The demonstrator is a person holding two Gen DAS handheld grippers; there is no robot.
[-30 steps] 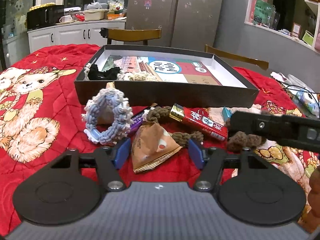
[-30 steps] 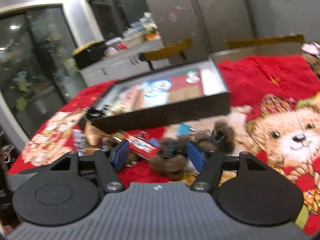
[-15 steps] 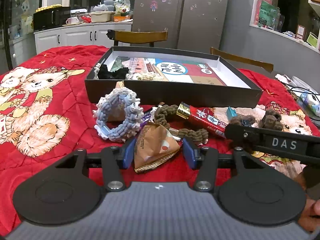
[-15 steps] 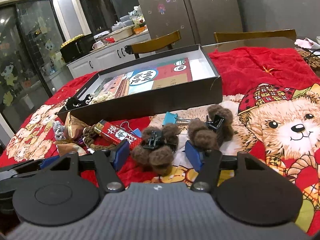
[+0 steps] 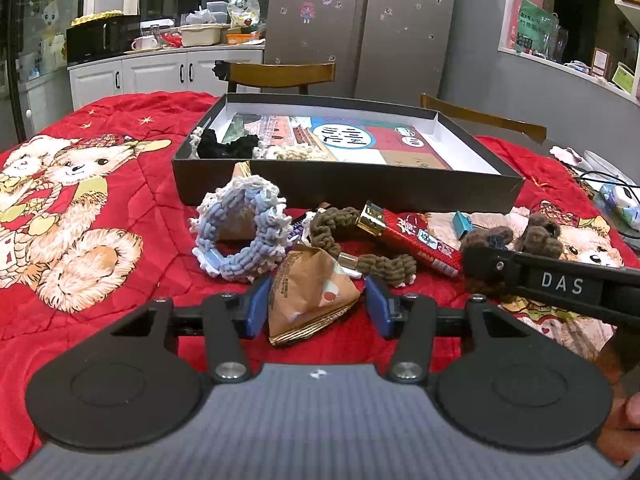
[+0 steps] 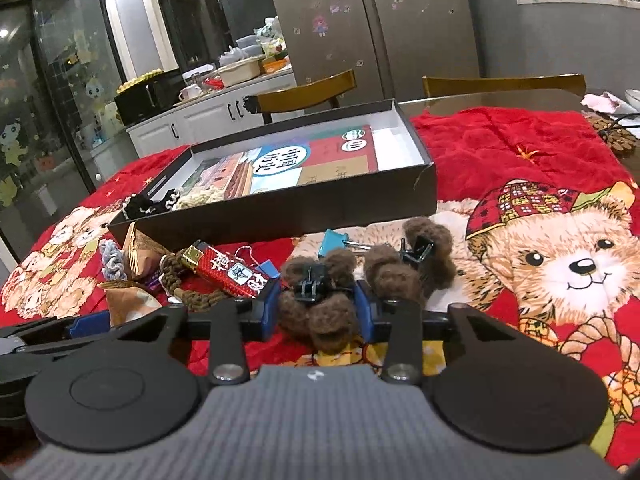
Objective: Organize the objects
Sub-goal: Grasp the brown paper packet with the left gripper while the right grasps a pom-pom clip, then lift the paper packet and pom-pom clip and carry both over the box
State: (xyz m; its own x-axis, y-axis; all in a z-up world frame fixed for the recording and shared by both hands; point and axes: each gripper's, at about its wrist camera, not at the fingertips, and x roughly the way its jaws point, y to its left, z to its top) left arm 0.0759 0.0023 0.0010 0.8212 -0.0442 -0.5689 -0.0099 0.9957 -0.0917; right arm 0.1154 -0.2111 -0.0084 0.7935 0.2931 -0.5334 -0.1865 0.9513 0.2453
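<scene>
Right gripper (image 6: 316,308) closing round brown clip (image 6: 316,300), pads at its sides, box (image 6: 280,216) at 12. Left gripper (image 5: 316,308) half-open astride snack pkt (image 5: 308,292), no squeeze yet.

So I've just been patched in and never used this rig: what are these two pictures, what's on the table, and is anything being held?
There is no robot arm: a person carries a two-finger gripper in each hand, and each picture comes from a camera on one gripper, looking along its fingers. The left gripper has a brown triangular snack packet between its jaws, with small gaps beside the pads. The right gripper is closing its jaws on a brown fuzzy hair claw. On the red bear blanket lie a blue-and-white knitted scrunchie, a red snack bar, a blue binder clip and a second fuzzy claw. Behind them stands an open black box.
</scene>
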